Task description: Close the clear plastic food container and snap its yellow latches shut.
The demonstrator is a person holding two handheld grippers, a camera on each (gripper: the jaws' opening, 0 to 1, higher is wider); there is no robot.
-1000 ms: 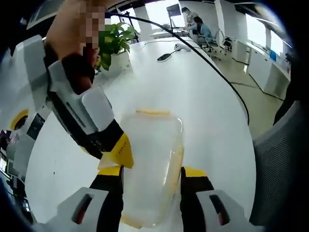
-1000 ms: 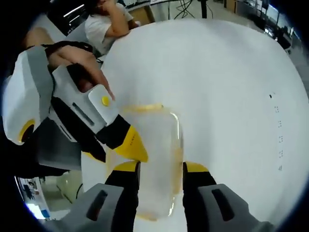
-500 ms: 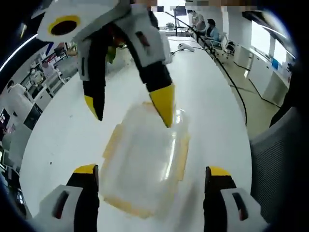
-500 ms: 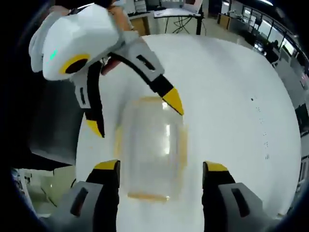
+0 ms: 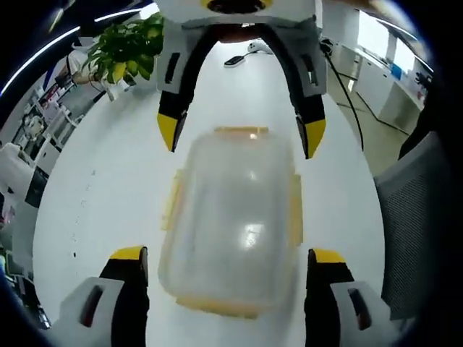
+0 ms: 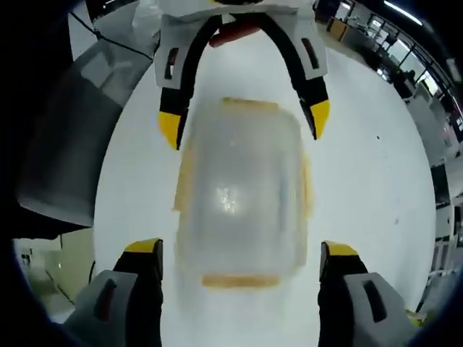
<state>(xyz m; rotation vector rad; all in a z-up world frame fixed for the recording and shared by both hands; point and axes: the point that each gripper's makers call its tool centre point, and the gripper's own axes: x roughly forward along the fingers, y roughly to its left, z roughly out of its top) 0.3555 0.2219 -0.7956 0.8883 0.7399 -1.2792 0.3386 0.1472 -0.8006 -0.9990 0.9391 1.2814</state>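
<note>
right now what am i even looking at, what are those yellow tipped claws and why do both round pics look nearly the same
They are two hand-held grippers, one in each of a person's hands, with no robot arm. Each carries a fisheye camera looking along its own two yellow-tipped jaws, so the pictures are round.

In the left gripper view, the left gripper rises from the bottom and the right gripper faces it from the top. In the right gripper view it is reversed: right gripper below, left gripper above.

Between them, on a white table, lies a clear plastic food container with yellow latches. Both grippers are open at either end of it, holding nothing. A potted plant stands farther back.
</note>
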